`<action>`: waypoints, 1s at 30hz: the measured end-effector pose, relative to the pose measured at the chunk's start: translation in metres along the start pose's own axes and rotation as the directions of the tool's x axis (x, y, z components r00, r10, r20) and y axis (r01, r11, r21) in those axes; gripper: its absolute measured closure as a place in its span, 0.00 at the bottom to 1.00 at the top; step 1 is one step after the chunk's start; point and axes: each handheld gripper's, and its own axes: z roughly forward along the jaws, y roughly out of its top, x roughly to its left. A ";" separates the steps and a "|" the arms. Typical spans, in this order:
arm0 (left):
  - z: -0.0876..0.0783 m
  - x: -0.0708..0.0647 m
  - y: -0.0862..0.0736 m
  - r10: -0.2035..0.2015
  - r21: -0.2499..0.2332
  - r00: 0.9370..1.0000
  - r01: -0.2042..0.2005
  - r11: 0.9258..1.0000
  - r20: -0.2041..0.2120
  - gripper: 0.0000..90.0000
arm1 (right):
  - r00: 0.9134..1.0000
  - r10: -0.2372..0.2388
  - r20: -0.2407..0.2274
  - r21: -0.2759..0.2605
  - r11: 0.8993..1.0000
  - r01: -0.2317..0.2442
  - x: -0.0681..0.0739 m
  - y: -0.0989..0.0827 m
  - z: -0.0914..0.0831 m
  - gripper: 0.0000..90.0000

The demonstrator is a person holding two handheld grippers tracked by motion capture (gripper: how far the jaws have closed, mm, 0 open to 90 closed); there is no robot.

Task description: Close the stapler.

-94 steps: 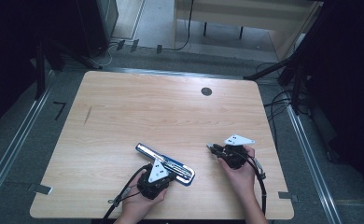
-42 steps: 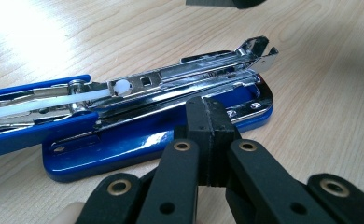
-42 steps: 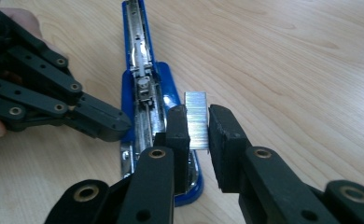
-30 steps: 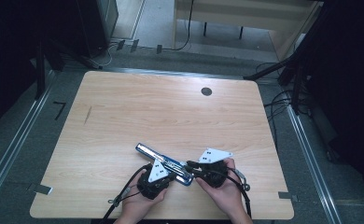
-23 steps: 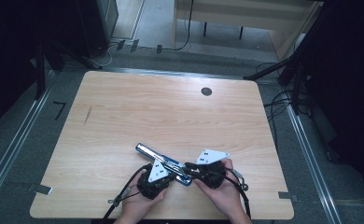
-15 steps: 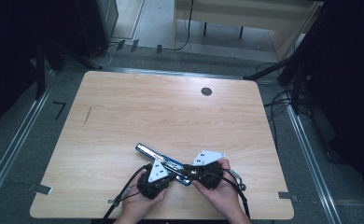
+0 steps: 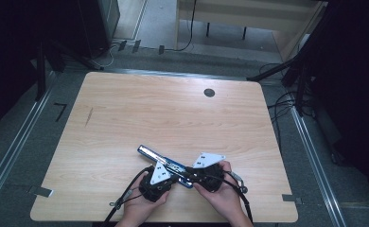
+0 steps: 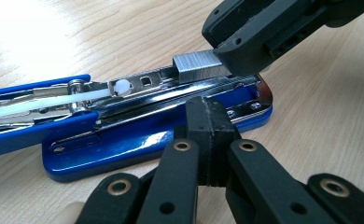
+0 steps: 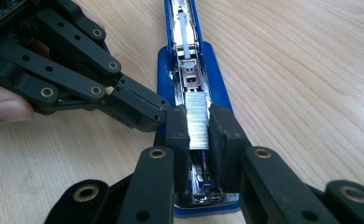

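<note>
We see an opened blue stapler (image 7: 166,164) lying near the desk's (image 7: 173,113) near edge, about midway along it, its top swung back and its metal channel bare. Our right gripper (image 9: 199,122) pinches a strip of staples (image 9: 199,119) between its fingers (image 9: 177,128), holding it over the front of the channel; whether the strip already rests in the channel we cannot quite tell. Our left gripper (image 8: 209,122) has its fingers pressed together, their tips against the stapler's blue side just below the strip. In the high view both grippers meet over the stapler's near end.
</note>
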 end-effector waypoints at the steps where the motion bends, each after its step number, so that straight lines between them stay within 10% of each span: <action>1: 0.000 0.000 0.000 0.000 0.000 1.000 0.000 1.000 0.000 1.00 | 1.000 0.004 -0.003 0.002 1.000 -0.004 0.000 0.000 0.000 0.89; 30: 0.000 0.000 0.000 -0.002 -0.002 1.000 0.002 1.000 0.000 1.00 | 1.000 -0.027 0.006 0.042 0.999 0.027 -0.001 0.007 -0.001 0.88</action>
